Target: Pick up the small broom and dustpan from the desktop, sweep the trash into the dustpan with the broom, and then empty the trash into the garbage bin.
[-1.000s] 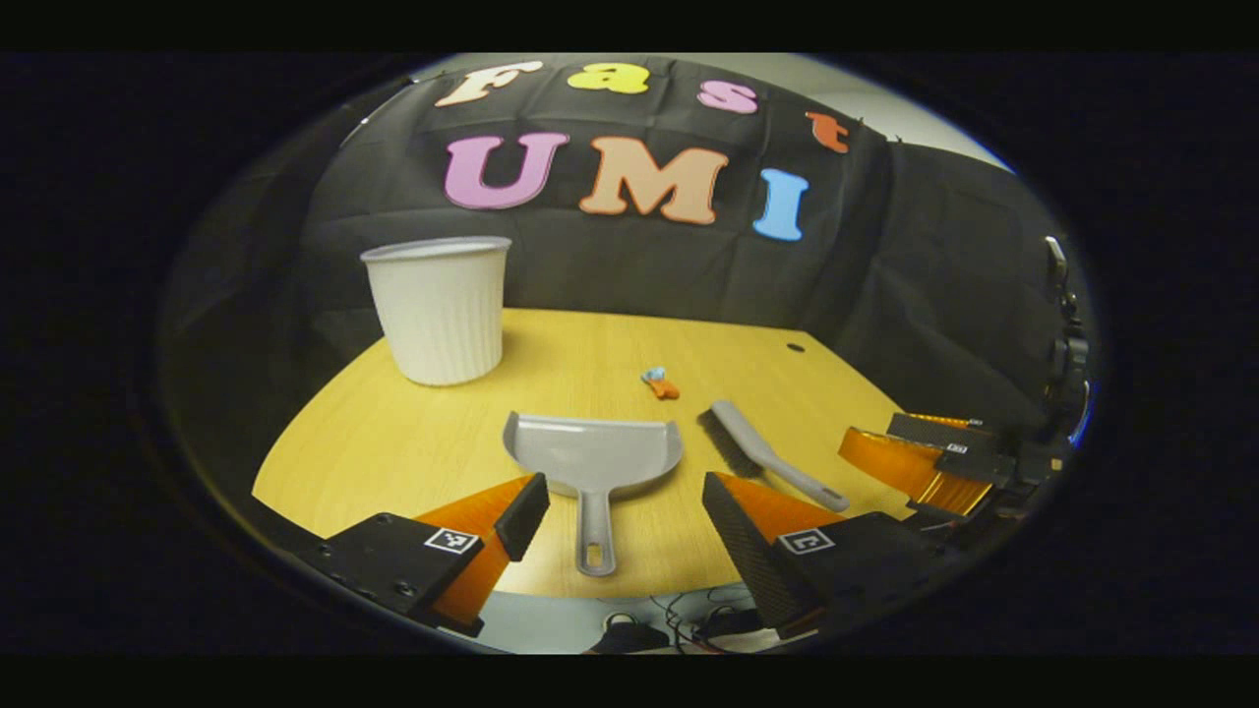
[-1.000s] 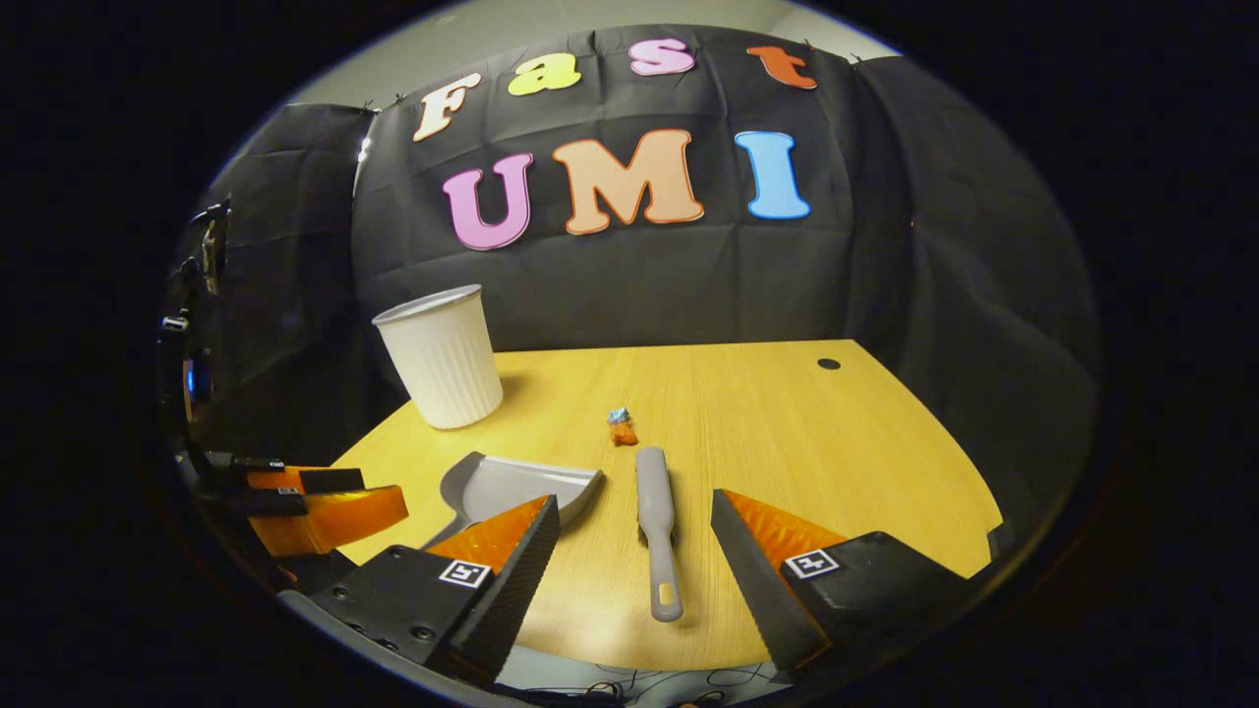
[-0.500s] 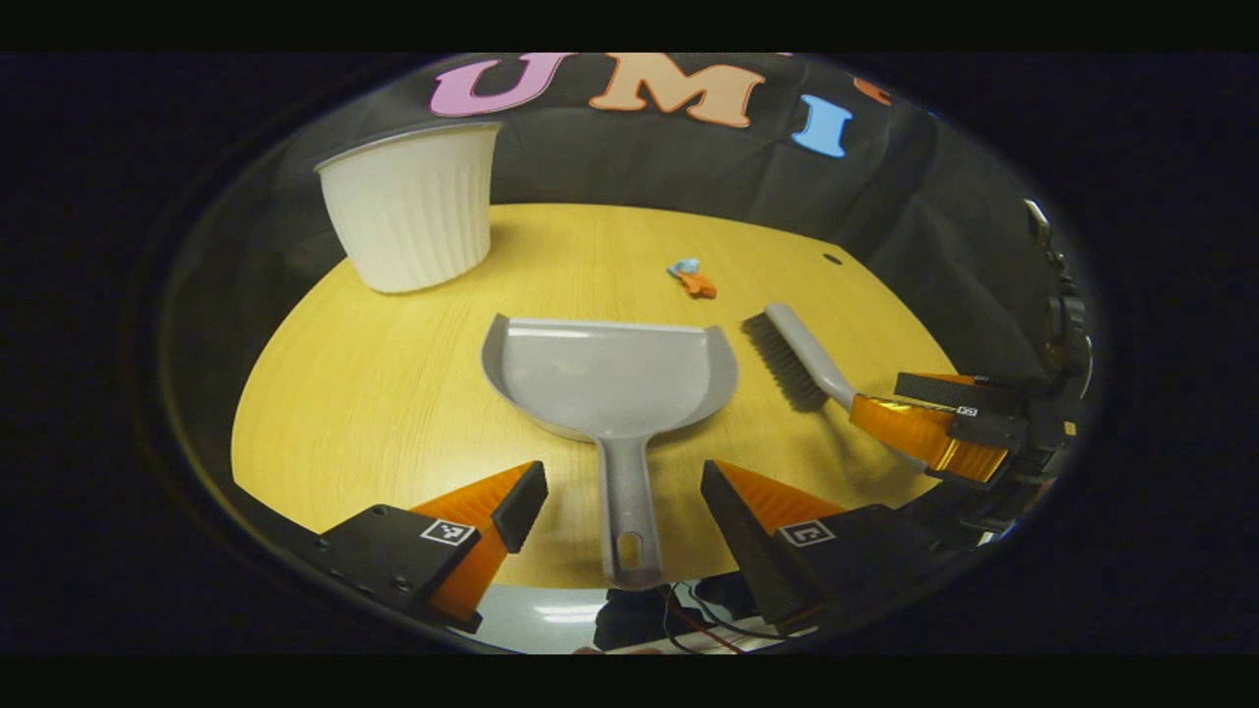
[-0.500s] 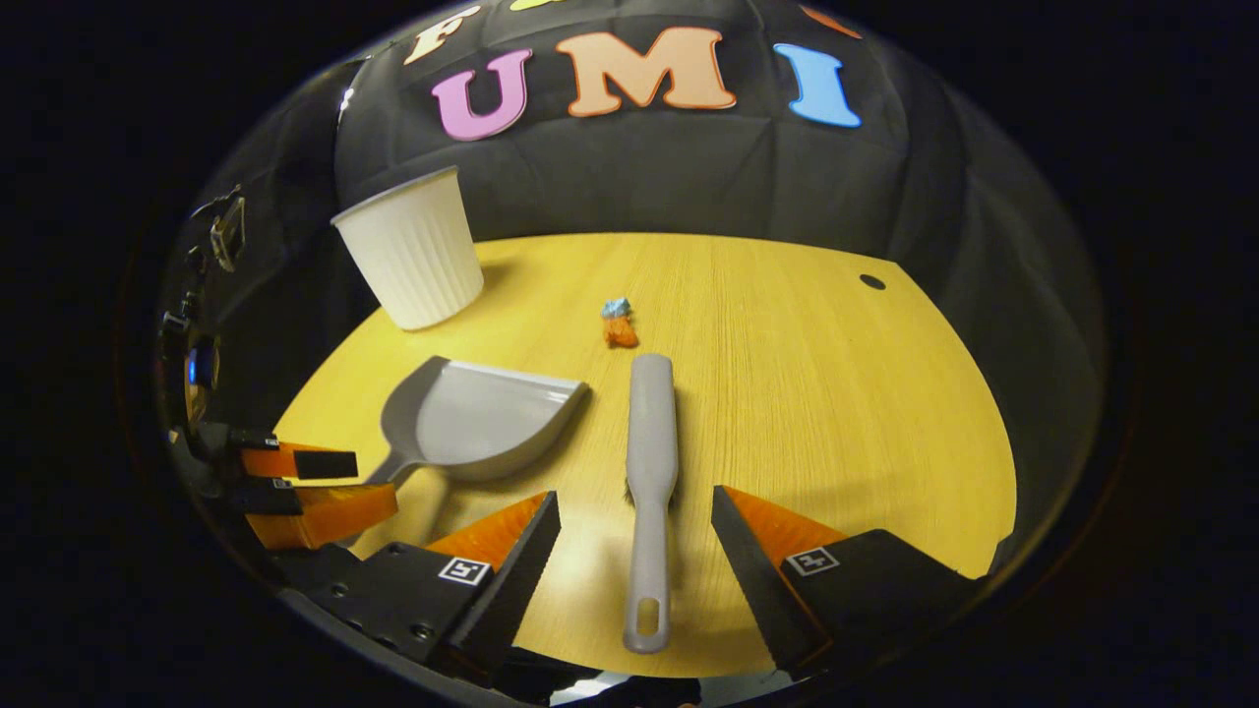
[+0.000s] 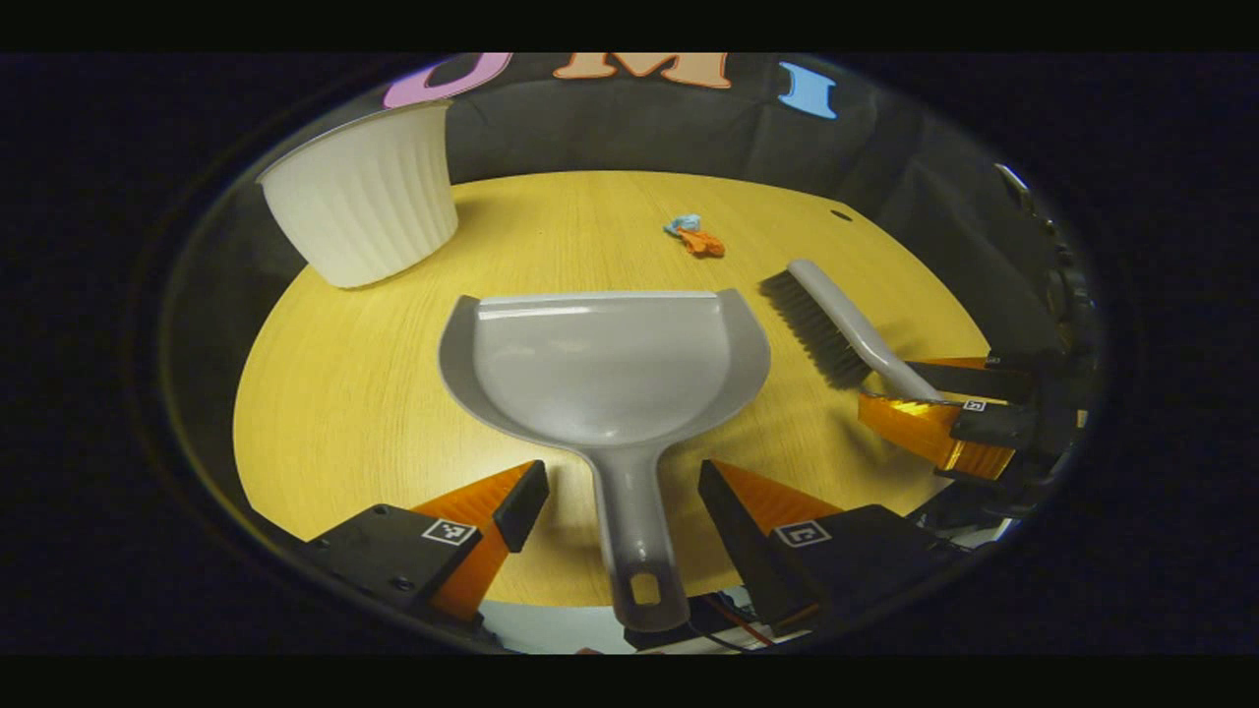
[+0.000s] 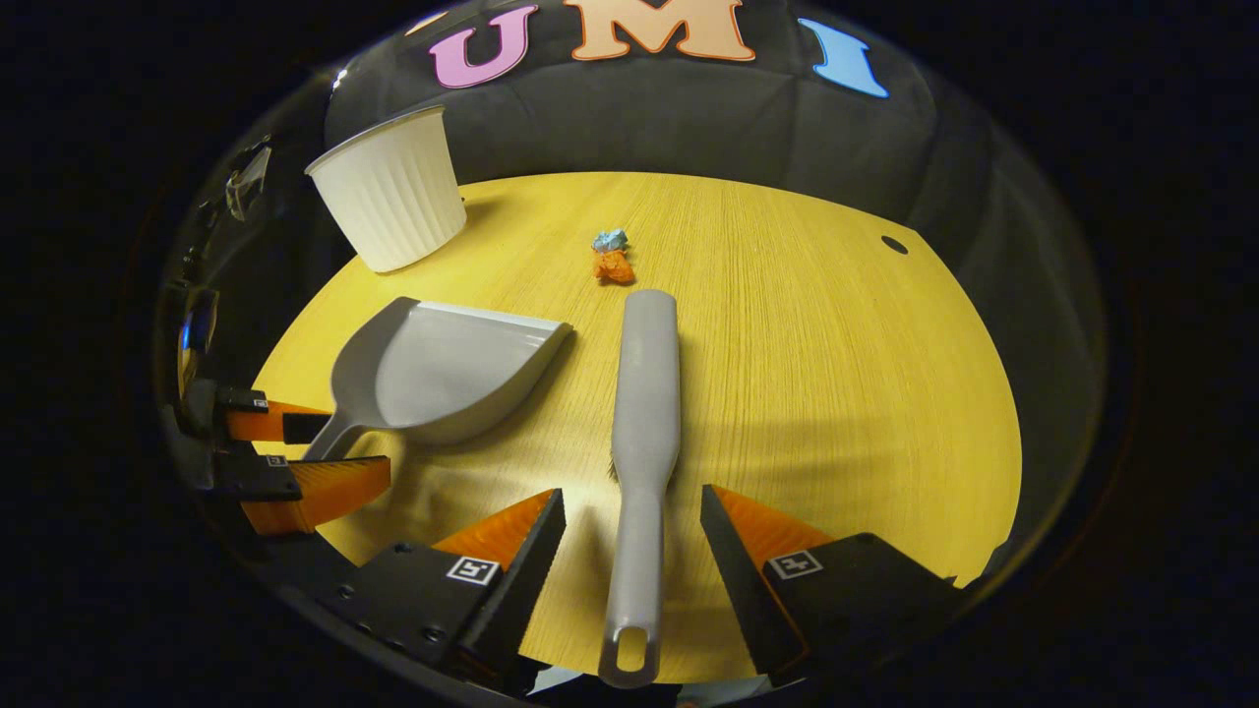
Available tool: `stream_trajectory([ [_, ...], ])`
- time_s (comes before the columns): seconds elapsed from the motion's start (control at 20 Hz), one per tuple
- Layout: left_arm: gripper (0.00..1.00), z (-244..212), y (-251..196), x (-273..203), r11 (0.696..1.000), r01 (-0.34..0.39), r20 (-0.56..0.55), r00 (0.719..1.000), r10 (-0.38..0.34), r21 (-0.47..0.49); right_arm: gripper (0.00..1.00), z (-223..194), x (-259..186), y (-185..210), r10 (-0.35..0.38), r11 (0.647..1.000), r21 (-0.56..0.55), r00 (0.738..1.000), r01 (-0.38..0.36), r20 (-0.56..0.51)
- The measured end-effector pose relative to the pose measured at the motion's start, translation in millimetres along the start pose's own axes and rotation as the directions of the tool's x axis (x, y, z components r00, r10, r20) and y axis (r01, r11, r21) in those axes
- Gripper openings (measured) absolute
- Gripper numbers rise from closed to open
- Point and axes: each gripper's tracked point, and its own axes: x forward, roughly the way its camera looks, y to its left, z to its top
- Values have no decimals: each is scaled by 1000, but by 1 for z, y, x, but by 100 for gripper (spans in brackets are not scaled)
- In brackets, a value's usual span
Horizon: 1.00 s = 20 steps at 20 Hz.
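A grey dustpan (image 5: 605, 364) lies flat on the yellow desktop (image 5: 354, 393), its handle (image 5: 634, 531) running back between the fingers of my open left gripper (image 5: 622, 497). To its right lies the grey broom (image 5: 836, 320), bristles facing the dustpan. In the right gripper view the broom (image 6: 644, 393) points away from me, and its handle (image 6: 629, 580) sits between the fingers of my open right gripper (image 6: 629, 531). Neither handle is pinched. Small blue and orange trash (image 6: 612, 258) lies just beyond the broom's head. The white ribbed garbage bin (image 6: 389, 202) stands at the far left.
In the left gripper view the right gripper (image 5: 949, 413) straddles the broom handle at the right. In the right gripper view the left gripper (image 6: 290, 457) flanks the dustpan (image 6: 443, 369) handle at the left. A small dark hole (image 6: 893, 244) marks the desktop's far right. Black cloth backs the table.
Both grippers have come forward and down toward the desktop. The dustpan handle and the broom handle now lie deeper between their open fingers. Nothing on the table has moved.
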Motion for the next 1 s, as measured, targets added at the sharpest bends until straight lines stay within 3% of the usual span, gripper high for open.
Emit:
stream_trajectory([
  [0.1, 92, -3, -1, 7, 1000, 3, -23, 1000, -3, -2, 80, -4, 4, 0, 3, 1000, 9, 1000, -2, -21],
  [0.25, 84, -10, -2, 10, 1000, 11, -59, 998, -11, -5, 61, -11, 11, 1, 12, 999, 30, 999, -11, -48],
  [0.3, 75, -9, 0, 11, 1000, 0, -63, 998, 0, -1, 53, -13, 10, 2, 18, 999, 38, 998, -16, -58],
  [0.35, 68, -12, 3, 13, 1000, -13, -70, 997, 13, 3, 32, -15, 11, 1, 16, 999, 42, 997, -13, -69],
  [0.4, 42, -12, 4, 11, 1000, -20, -77, 997, 21, 9, 30, -17, 14, 0, 19, 999, 52, 997, -15, -80],
  [0.5, 35, -12, 5, 9, 999, -27, -84, 996, 29, 28, 26, -20, 13, 4, 40, 996, 80, 994, -31, -103],
  [0.65, 34, -13, 4, 12, 999, -11, -94, 995, 14, 37, 22, -20, 9, 6, 53, 996, 78, 992, -45, -111],
  [0.85, 31, -14, 3, 11, 1000, -3, -111, 994, 4, 16, 24, -21, 10, 9, 63, 996, 76, 991, -55, -116],
  [1.0, 29, -14, 4, 10, 999, 10, -123, 992, -4, 45, 23, -22, 7, 15, 109, 993, 60, 986, -102, -128],
])
